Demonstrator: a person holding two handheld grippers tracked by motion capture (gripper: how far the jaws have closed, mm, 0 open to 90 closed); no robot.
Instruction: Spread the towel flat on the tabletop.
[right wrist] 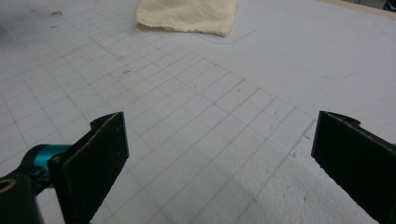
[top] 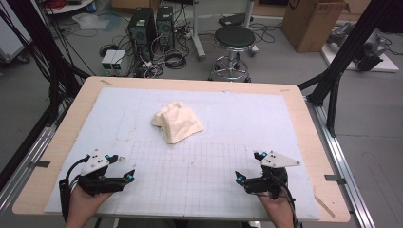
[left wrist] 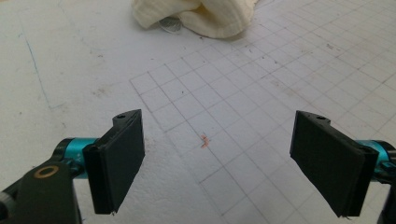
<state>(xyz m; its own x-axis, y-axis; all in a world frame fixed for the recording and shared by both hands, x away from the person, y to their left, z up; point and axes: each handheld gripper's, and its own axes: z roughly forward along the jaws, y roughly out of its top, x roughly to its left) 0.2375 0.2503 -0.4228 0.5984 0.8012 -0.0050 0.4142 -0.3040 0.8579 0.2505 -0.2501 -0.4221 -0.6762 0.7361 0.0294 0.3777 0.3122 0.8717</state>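
Crumpled cloth (top: 177, 122) mid-bench; left tool (top: 124, 173) and right tool (top: 243, 177) rest near, jaws apart, empty. Risk: pinching one loose fold would drag the cloth.

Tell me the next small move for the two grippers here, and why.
Probably move both forward toward the cloth. It lies crumpled mid-table on the white mat, untouched. The left gripper and right gripper sit near the front edge, both open and empty, well short of it.
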